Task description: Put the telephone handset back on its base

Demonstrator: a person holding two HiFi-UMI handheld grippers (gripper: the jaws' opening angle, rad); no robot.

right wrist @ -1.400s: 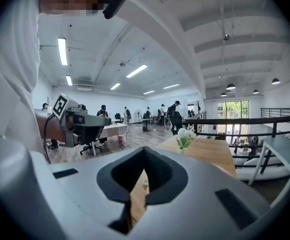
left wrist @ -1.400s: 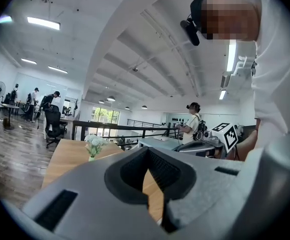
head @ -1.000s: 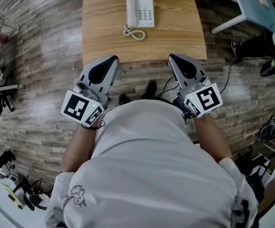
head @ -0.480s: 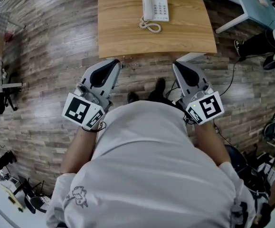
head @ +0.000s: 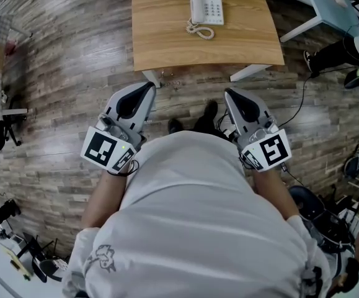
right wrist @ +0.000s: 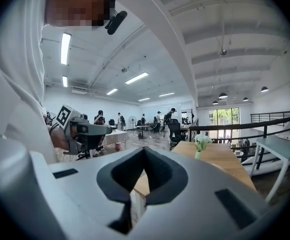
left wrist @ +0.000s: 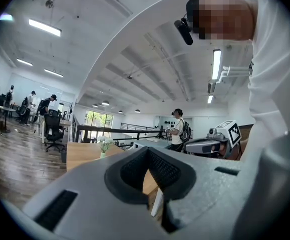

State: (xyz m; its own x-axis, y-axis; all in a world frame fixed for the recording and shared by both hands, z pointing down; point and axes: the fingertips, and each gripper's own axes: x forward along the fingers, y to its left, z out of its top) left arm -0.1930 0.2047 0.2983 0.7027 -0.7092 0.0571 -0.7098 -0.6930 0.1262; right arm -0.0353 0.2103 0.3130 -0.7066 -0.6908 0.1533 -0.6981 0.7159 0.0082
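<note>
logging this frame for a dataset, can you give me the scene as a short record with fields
surface: wooden table
telephone: white telephone at the table's far part, handset apparently on its base
cord: coiled cord on the table, on the near side of the telephone
vase: small flower vase at the far edge
left gripper: shut, empty, over the floor short of the table
right gripper: shut, empty, over the floor short of the table

The grey right tool (right wrist: 142, 151) has its jaws closed together, empty. Beyond stands a light wooden bench (right wrist: 225, 164) carrying a small vase of white flowers (right wrist: 200, 145).
</note>
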